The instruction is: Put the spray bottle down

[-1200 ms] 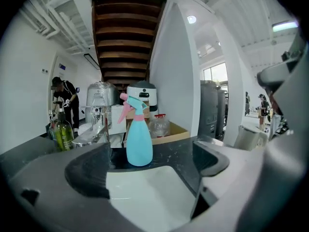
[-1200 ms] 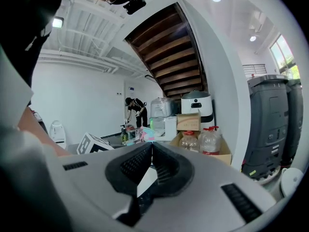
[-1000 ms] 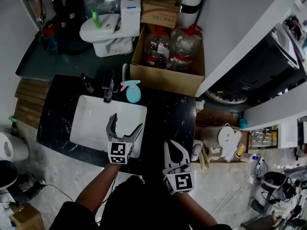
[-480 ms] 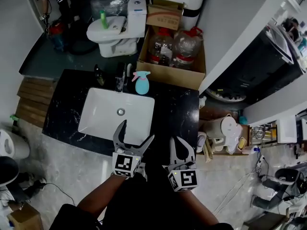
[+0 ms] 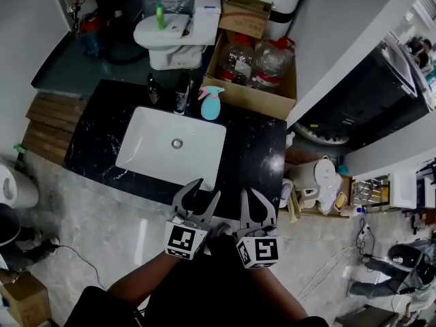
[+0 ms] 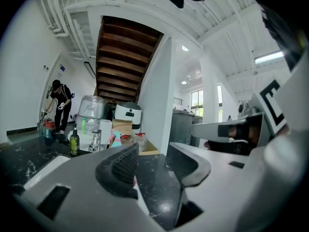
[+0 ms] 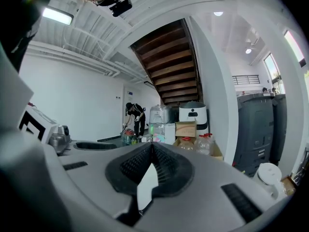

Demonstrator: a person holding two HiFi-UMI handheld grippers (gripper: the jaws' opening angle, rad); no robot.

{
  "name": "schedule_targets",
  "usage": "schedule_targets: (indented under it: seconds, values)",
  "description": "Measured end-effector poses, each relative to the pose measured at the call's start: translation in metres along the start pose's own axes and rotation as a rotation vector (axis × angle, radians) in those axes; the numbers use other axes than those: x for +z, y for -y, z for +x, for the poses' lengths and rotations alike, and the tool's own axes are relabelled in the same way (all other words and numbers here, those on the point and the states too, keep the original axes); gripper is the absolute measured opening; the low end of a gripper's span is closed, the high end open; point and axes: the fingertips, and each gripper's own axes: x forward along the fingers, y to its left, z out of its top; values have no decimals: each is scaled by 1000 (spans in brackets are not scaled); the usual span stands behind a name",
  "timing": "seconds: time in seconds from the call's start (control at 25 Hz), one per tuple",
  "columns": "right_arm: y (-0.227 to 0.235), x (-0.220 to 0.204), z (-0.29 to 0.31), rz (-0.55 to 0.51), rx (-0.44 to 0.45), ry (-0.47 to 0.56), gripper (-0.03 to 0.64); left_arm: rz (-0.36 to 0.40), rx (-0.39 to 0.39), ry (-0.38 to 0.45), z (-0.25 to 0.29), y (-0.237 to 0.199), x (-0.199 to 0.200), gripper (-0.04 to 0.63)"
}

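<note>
The spray bottle, teal with a pink trigger, stands upright on the black counter behind the sink's right back corner, and no gripper touches it. Both grippers hang off the counter's front edge, close to my body. My left gripper is closing its jaws and nothing is between them. A gap still shows between the jaws in the left gripper view, with the bottle small and far off. My right gripper is shut and empty, and its pads meet in the right gripper view.
A white sink basin is set in the counter, with a faucet and a dark bottle behind it. A cardboard box holding water jugs and a toilet stand beyond. A person works far back.
Both grippers have drawn back from over the sink and counter past its front edge. The left jaws have narrowed from wide open. The spray bottle has stayed on the counter.
</note>
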Motion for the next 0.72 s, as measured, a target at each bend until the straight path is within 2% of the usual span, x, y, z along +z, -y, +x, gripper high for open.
schedule_targets:
  seconds: [0.2,0.28,0.48,0.6,0.72]
  values:
    - [-9,1,-13,-7,47,9,17,1,54,19,-20,18,18,59]
    - [-8,3,-24,-10,49,26,17,-1,67,24,-26,26,27,26]
    - [1,12,-50,-18,64,52,15,37,112,57,-35,49,52,14]
    - [6,19,-72,-60,62,63,15,51,114,52,-38,79,51,14]
    - [15,15,-95,-52,46,70,15,60,104,40,-42,112,46,14]
